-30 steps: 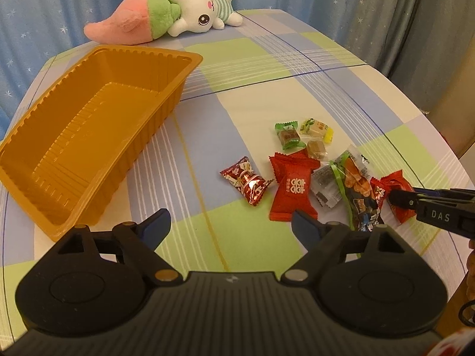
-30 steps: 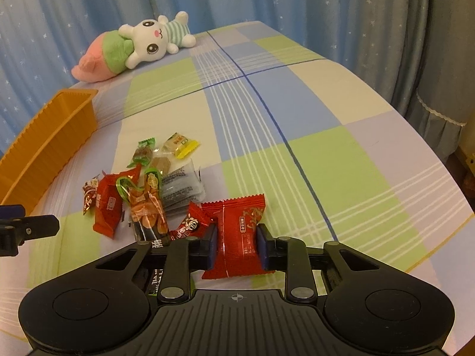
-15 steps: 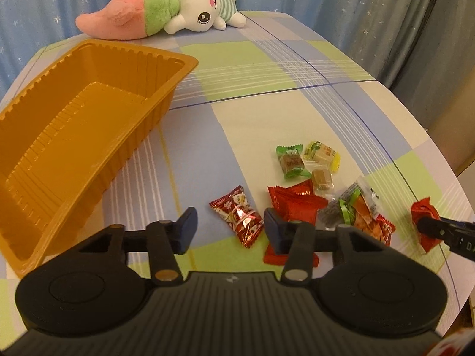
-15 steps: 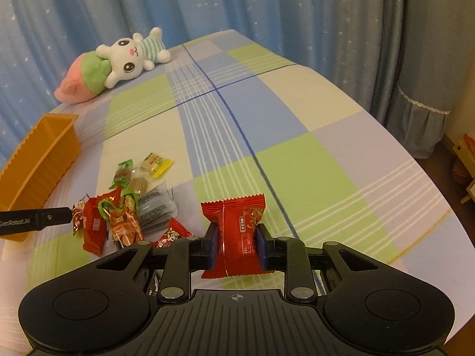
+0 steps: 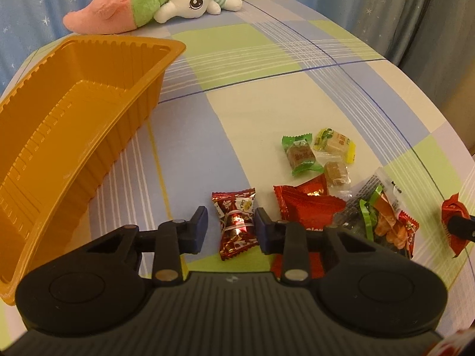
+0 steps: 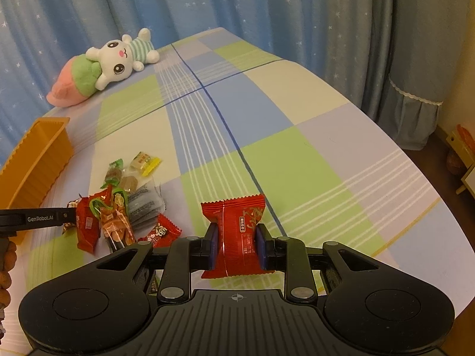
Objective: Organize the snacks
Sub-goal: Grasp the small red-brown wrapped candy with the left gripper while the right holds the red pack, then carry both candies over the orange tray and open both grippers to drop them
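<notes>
My left gripper [image 5: 228, 230] is open, low over the table, its fingers on either side of a small dark-red candy [image 5: 236, 223]; the right finger is close to it, the left one apart. An orange tray [image 5: 74, 112] stands empty to the left. More snacks lie to the right: red packets [image 5: 308, 204], a green-wrapped candy [image 5: 299, 154], a yellow-wrapped one [image 5: 335, 145]. My right gripper [image 6: 236, 246] is shut on a red snack packet [image 6: 237, 231], held above the table, right of the pile [image 6: 118, 204].
A plush rabbit with a carrot [image 5: 154, 3] lies at the table's far edge; it also shows in the right wrist view [image 6: 109, 68]. Blue curtains hang behind. The checked tablecloth [image 6: 267, 124] drops off at the right. The left gripper's finger [image 6: 38, 218] reaches into the pile.
My left gripper has dropped toward the dark-red candy and its fingers have narrowed around it. My right gripper has lifted the red packet up and away from the pile.
</notes>
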